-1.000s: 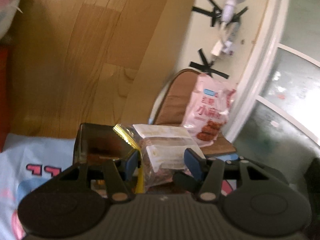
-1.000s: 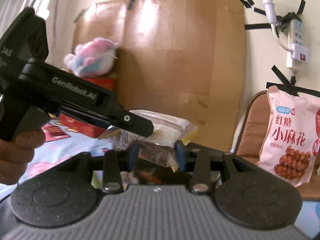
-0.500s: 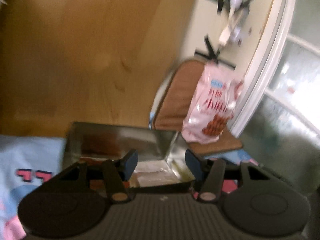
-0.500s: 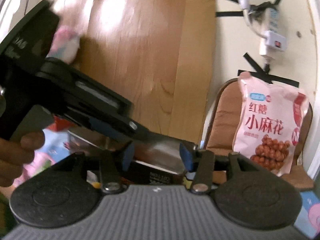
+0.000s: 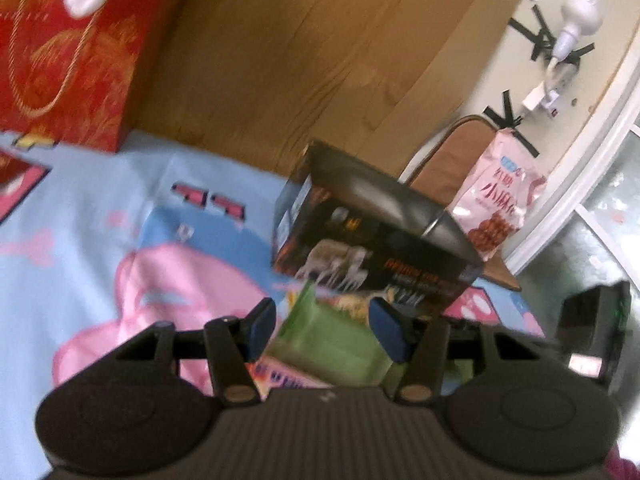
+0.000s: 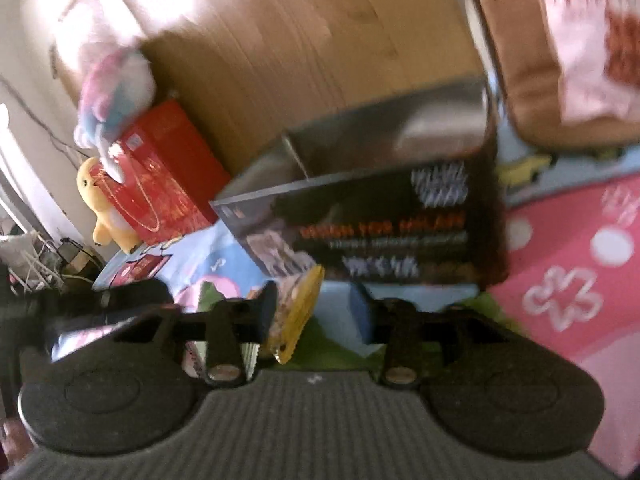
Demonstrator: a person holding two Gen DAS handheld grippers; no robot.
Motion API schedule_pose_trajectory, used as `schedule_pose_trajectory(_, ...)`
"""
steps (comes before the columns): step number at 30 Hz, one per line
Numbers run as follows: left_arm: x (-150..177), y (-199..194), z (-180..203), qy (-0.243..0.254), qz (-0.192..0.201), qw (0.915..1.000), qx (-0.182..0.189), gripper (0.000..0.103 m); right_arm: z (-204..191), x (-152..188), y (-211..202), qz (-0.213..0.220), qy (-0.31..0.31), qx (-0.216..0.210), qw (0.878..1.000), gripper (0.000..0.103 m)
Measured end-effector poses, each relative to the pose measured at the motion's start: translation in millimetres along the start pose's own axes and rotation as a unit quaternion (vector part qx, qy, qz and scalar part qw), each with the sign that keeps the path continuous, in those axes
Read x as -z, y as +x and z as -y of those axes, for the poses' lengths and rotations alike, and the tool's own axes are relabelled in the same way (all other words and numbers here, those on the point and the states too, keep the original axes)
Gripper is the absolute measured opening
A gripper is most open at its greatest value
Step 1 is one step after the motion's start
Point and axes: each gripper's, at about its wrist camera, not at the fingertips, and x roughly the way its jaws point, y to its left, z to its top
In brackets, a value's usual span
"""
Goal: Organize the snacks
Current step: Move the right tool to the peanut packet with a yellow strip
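Note:
A dark open cardboard box (image 5: 372, 236) with a silver lining stands on the blue and pink sheet; it also shows in the right wrist view (image 6: 384, 216). My left gripper (image 5: 324, 328) is open and empty, just in front of the box and above a green snack packet (image 5: 332, 344). My right gripper (image 6: 316, 312) is open and empty in front of the box, with a yellow-edged snack packet (image 6: 296, 320) by its left finger. A pink bag of fried twists (image 5: 496, 200) leans on a brown chair behind the box.
A red gift bag (image 5: 68, 60) stands at the back left against a brown board (image 5: 320, 60). Plush toys (image 6: 116, 92) sit on and beside it. A power strip and bulb (image 5: 560, 56) hang on the wall. The other gripper's black body (image 5: 596, 320) shows at right.
Both grippers let go of the clear snack packet, which is now out of sight, and pulled back and down from the box. Both views now look down at the box front.

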Motion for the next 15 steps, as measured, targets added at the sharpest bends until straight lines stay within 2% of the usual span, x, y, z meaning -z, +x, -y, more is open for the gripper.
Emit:
schedule_pose_trajectory(3, 6.1, -2.6, 1.5, 0.0, -0.004, 1.0, 0.001, 0.052, -8.2, 1.1, -9.3, 0.003, 0.008, -0.001, 1.0, 0.015)
schedule_pose_trajectory(8, 12.5, -17.7, 9.0, 0.002, 0.005, 0.9998, 0.02, 0.052, -15.3, 0.4, -72.9, 0.083, -0.011, 0.021, 0.996, 0.014)
schedule_pose_trajectory(10, 15.5, -24.0, 16.1, 0.005, 0.007, 0.9993, 0.035, 0.052, -7.1, 7.2, -100.2, 0.099, 0.001, 0.021, 0.995, 0.014)
schedule_pose_trajectory(12, 19.9, -28.9, 28.1, 0.015, 0.006, 0.9984, 0.053, 0.052, 6.1, 17.2, -119.1, 0.092, 0.027, 0.01, 0.995, 0.014)
schedule_pose_trajectory(15, 30.0, -31.7, 51.7, 0.039, -0.003, 0.9958, 0.083, 0.052, 34.9, 37.1, -134.4, 0.062, 0.105, -0.039, 0.992, 0.013)
